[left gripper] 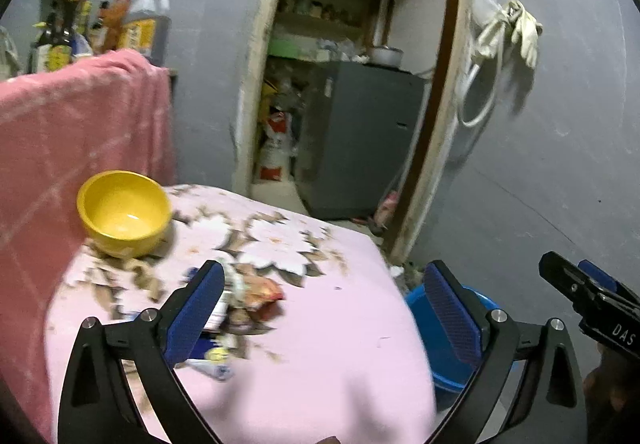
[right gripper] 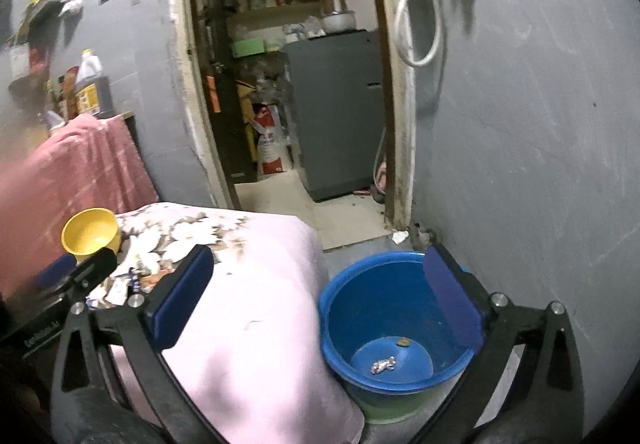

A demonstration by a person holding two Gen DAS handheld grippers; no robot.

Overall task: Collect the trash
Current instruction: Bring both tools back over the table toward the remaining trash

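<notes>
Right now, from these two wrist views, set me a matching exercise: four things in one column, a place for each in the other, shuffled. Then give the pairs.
Things
1. yellow bowl
2. foil scrap
3. pale gloves
4. wrappers

Places
A. hanging on the grey wall beside the doorway
B. at the bottom of the blue tub
C. on the pink cloth, at its far left corner
D. on the pink cloth, in a loose pile nearer the camera

Pairs: 1-C, 2-B, 3-A, 4-D

Each hand-held gripper [left gripper: 324, 284] has black arms, silver screws, blue ribbed pads [left gripper: 452, 312] and white lettering.
</notes>
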